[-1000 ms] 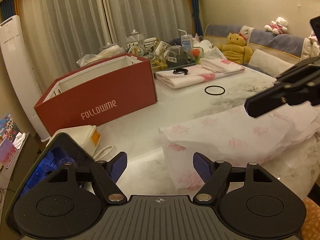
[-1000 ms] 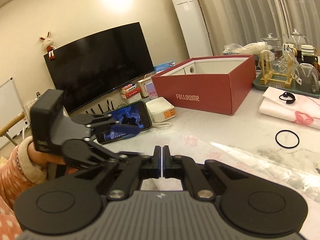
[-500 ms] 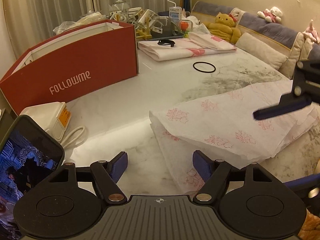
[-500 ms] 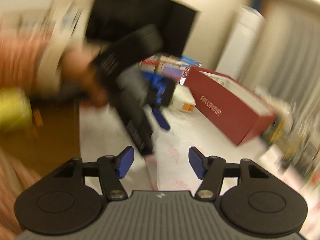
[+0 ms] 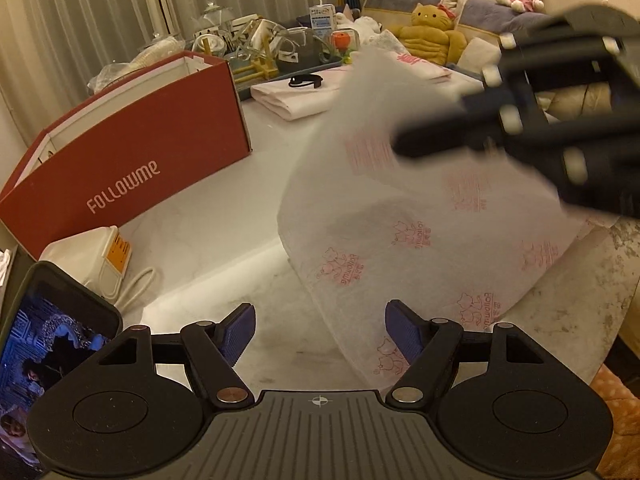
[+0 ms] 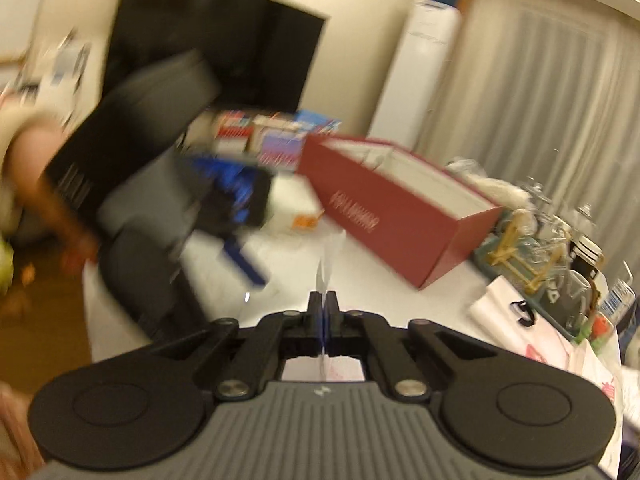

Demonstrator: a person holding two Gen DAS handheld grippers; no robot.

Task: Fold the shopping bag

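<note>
Sheer curtains [image 5: 100, 20], a sofa [image 5: 480, 12], a dark television [image 6: 224, 48].

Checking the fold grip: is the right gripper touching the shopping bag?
Touching. In the right wrist view the right gripper has its jaws shut on a thin edge of the white shopping bag, which sticks up between them.

A long red box [image 5: 132, 152] printed FOLLOWME stands open on the pale marbled surface [image 5: 208, 240]. Just in front of it lies a white charger block [image 5: 88, 260] with an orange label, its cord curling beside a lit phone [image 5: 52, 344]. Behind the box, a tray of glassware [image 5: 272, 48] crowds the curtain side. A yellow plush cat [image 5: 432, 32] sits on the sofa.
</note>
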